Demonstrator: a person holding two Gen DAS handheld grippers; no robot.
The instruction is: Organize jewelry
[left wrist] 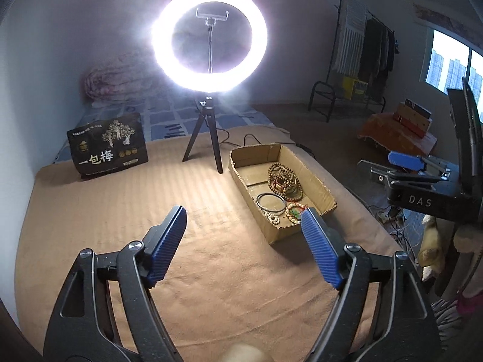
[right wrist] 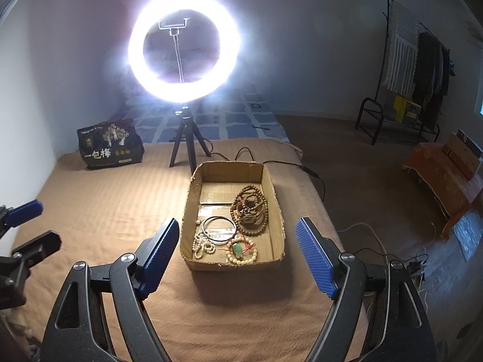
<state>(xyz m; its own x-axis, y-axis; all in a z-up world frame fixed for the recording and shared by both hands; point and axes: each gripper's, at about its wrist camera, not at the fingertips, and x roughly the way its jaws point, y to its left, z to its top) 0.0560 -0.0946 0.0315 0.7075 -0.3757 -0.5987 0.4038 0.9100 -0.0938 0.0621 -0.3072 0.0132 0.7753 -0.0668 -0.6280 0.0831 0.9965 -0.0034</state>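
A shallow cardboard box [right wrist: 188, 211] [left wrist: 317, 178] sits on the tan blanket. It holds a coil of brown wooden beads [right wrist: 250, 208] [left wrist: 282, 178], a thin dark bangle [right wrist: 219, 225] [left wrist: 271, 201], cream bead bracelets [right wrist: 203, 246] [left wrist: 273, 219] and a green pendant on red cord [right wrist: 237, 248] [left wrist: 295, 212]. My right gripper [right wrist: 237, 226] is open and empty, above the box's near end. My left gripper [left wrist: 243, 214] is open and empty, over the blanket to the left of the box. The right gripper also shows in the left wrist view [left wrist: 404, 163], the left one in the right wrist view [right wrist: 24, 211].
A lit ring light on a small tripod [right wrist: 184, 141] [left wrist: 208, 132] stands behind the box, its cable [right wrist: 250, 152] trailing right. A black printed bag [right wrist: 110, 146] [left wrist: 107, 147] stands at the back left. The bed edge drops to the floor on the right, where a clothes rack [right wrist: 416, 69] stands.
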